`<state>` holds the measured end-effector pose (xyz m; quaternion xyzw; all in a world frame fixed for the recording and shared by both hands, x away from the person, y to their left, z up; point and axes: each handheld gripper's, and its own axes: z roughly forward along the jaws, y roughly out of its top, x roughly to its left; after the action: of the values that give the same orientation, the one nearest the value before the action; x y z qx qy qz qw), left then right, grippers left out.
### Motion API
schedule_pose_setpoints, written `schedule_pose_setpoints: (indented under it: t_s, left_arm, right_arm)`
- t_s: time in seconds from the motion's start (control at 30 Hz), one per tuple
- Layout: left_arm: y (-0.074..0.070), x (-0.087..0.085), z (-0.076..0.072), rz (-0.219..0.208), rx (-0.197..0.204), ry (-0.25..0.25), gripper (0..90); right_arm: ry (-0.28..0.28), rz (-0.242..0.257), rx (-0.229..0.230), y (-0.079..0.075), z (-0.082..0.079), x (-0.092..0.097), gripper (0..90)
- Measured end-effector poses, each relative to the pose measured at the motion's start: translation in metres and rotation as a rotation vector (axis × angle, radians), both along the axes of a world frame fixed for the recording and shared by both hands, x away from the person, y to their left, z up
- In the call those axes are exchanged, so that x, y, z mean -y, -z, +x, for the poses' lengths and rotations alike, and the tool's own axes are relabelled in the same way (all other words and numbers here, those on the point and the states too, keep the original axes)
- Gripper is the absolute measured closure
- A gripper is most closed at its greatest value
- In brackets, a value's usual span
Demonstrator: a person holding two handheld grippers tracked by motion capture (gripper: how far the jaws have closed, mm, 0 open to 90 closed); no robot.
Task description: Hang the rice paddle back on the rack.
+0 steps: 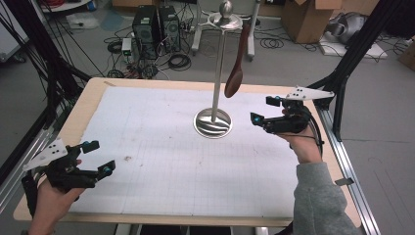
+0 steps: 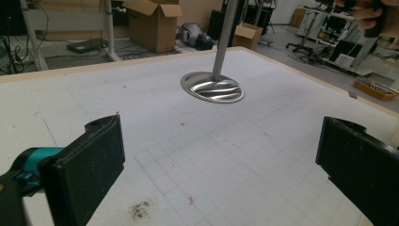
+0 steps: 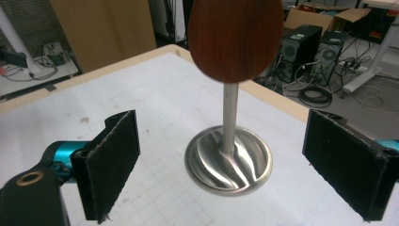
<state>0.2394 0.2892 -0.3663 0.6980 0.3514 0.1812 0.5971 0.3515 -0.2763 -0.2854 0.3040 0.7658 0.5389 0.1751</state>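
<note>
A steel stand (image 1: 214,98) with a round base (image 1: 213,123) rises from the middle of the white gridded mat (image 1: 161,152). A dark wooden spoon (image 1: 236,73) hangs bowl down from its top rack. My right gripper (image 1: 264,109) is open just right of the stand, jaws pointing at it. In the right gripper view the spoon bowl (image 3: 235,37) hangs close ahead, above the base (image 3: 229,160). My left gripper (image 1: 99,157) is open near the mat's front left, holding nothing. In the left gripper view the base (image 2: 212,87) lies far ahead.
The wooden table edge (image 1: 88,98) frames the mat. A small dark stain (image 1: 128,158) marks the mat near the left gripper. Black frame posts (image 1: 342,73) stand at the right, computer towers (image 1: 155,24) and cables on the floor behind.
</note>
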Motion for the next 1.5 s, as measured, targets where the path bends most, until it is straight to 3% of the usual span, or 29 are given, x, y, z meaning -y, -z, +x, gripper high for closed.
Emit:
schedule_pose_setpoints:
  t_s: [0.47,0.67,0.8,0.93,1.5]
  left_arm:
    - [-0.002,0.007,-0.001,0.004,0.009,0.011,2.2]
    - [0.001,0.014,0.002,0.004,0.004,0.023,2.2]
    - [0.003,0.020,0.004,0.017,0.002,0.035,2.2]
    - [0.002,0.022,0.004,0.021,0.025,0.028,2.2]
    - [0.010,0.023,0.011,0.021,0.011,0.024,2.2]
  right_arm:
    - [0.004,-0.001,0.011,0.024,-0.022,0.010,10.3]
    - [0.019,0.049,0.026,0.030,-0.032,0.022,10.3]
    - [0.034,0.064,0.017,0.036,-0.037,0.029,10.3]
    - [0.041,0.054,0.010,0.045,-0.041,0.035,10.3]
    - [0.079,0.072,-0.023,0.077,-0.058,0.059,10.3]
